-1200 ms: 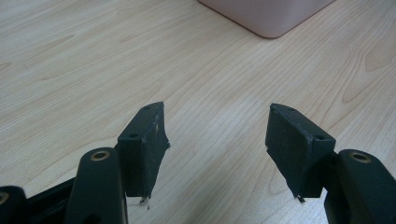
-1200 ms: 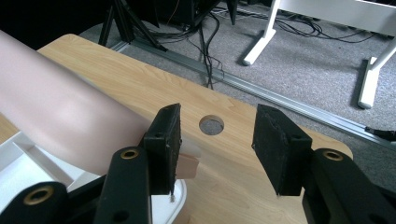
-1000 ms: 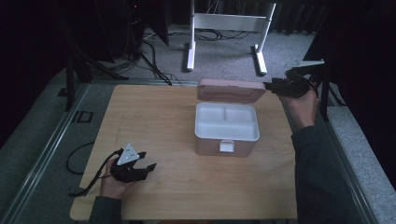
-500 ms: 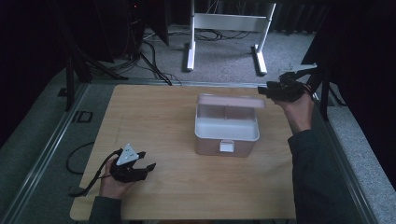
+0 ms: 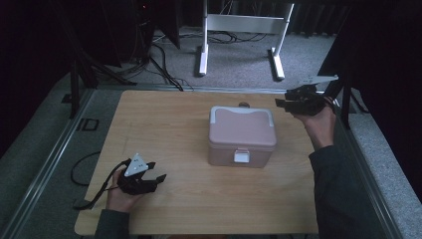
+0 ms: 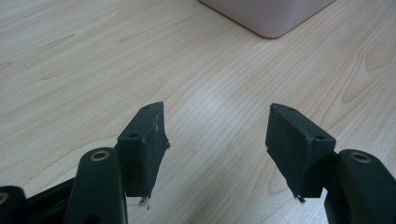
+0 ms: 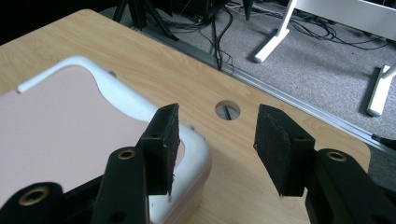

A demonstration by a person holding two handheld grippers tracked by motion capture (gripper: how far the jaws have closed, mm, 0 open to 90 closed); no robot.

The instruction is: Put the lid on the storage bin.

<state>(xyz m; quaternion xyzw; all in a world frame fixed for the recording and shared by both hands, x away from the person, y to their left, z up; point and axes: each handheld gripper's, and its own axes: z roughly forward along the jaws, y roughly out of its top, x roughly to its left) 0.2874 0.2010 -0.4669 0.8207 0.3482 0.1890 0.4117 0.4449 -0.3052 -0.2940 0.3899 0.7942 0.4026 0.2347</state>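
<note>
Right gripper is held open and empty beside the box's far right corner. A second ago the lid was up in its jaws; now it lies shut on the box at mid-table. Closing seems done; the latch remains untouched. Left gripper rests open near the front-left edge.

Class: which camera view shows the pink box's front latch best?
The high view: the white latch faces it on the pink box. The right gripper view catches the lid's corner, the left gripper view a bottom corner.
</note>
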